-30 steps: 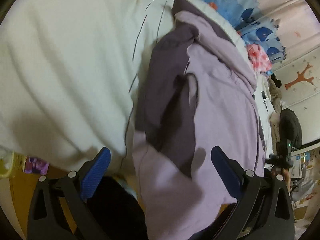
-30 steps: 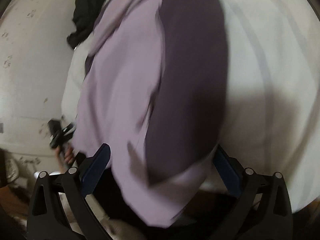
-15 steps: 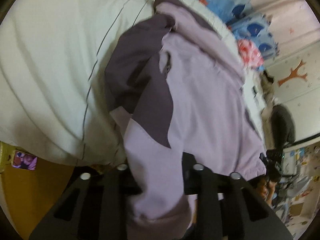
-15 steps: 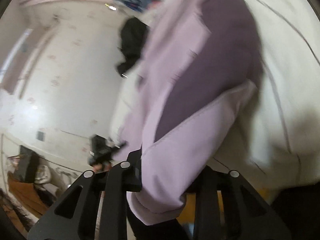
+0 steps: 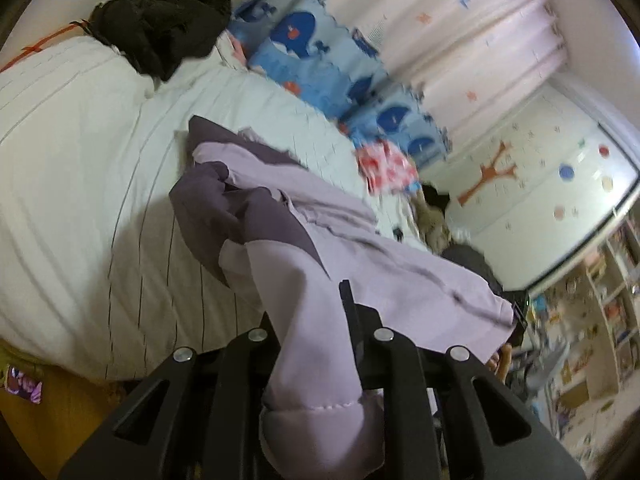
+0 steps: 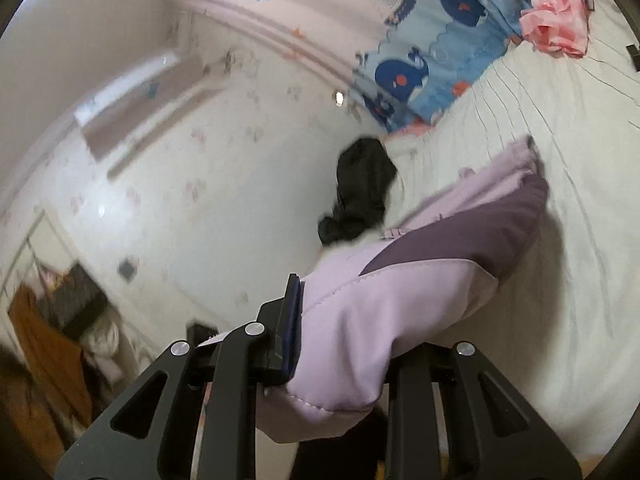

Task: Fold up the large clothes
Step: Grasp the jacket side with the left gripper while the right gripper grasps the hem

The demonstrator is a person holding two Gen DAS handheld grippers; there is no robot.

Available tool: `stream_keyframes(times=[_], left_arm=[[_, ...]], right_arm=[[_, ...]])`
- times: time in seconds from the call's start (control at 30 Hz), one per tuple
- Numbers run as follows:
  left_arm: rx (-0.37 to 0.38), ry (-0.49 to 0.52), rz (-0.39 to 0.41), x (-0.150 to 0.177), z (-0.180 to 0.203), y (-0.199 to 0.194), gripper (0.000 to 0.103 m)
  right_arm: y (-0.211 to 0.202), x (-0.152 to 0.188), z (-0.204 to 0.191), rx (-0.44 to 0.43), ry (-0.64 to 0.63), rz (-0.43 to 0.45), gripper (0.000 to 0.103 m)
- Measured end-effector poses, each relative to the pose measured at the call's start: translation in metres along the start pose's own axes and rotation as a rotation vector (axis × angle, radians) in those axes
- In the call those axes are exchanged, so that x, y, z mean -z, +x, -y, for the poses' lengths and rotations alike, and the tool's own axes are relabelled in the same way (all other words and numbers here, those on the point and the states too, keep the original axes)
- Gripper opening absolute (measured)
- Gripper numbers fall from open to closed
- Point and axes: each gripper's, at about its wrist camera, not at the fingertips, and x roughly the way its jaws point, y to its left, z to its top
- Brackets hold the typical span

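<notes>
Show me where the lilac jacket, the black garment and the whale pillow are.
lilac jacket (image 5: 400, 276): left wrist view, on its light body panel.
black garment (image 5: 168, 28): left wrist view, middle of the heap.
whale pillow (image 6: 404, 72): right wrist view, on a dark blue whale.

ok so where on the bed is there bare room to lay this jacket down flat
Bare striped sheet between the black clothes and the lilac jacket, also right of the jacket. Crowded by the whale blanket and pink cloth.
</notes>
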Motion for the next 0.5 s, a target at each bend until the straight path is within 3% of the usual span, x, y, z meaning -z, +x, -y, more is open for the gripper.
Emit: stream_keyframes(times=[0.1, 0.13, 0.17, 0.2, 0.23, 0.3, 0.4, 0.47, 0.5], left_arm=[[-0.016, 0.123, -0.211, 0.055, -0.007, 0.012, 0.034], [-0.024, 0.128, -0.276, 0.074, -0.015, 0.016, 0.041], [-0.056, 0.102, -0.368, 0.1, -0.033, 0.02, 0.042], [-0.102, 0.083, -0.4, 0.113, -0.046, 0.017, 0.042], [-0.168, 0.052, -0.406, 0.124, -0.063, 0.008, 0.042], [-0.221, -0.031, -0.357, 0.125, -0.087, -0.022, 0.042], [-0.307, -0.062, -0.156, 0.081, -0.091, -0.071, 0.049], [-0.313, -0.012, -0.053, 0.051, -0.077, -0.075, 0.079], [-0.297, 0.03, 0.006, 0.029, -0.061, -0.065, 0.082]], right_arm=[[-0.042, 0.058, 0.022, 0.109, -0.005, -0.143, 0.024], [-0.06, 0.087, 0.046, 0.184, 0.057, -0.195, 0.027], [-0.073, 0.104, 0.064, 0.22, 0.109, -0.226, 0.028], [-0.09, 0.129, 0.091, 0.271, 0.205, -0.267, 0.028], [-0.104, 0.143, 0.104, 0.27, 0.268, -0.254, 0.032], [-0.135, 0.15, 0.108, 0.298, 0.288, -0.178, 0.034], [-0.165, 0.098, 0.08, 0.353, 0.199, -0.015, 0.044], [-0.156, 0.056, 0.06, 0.43, 0.105, 0.029, 0.07], [-0.145, 0.035, 0.048, 0.469, 0.055, 0.044, 0.074]])
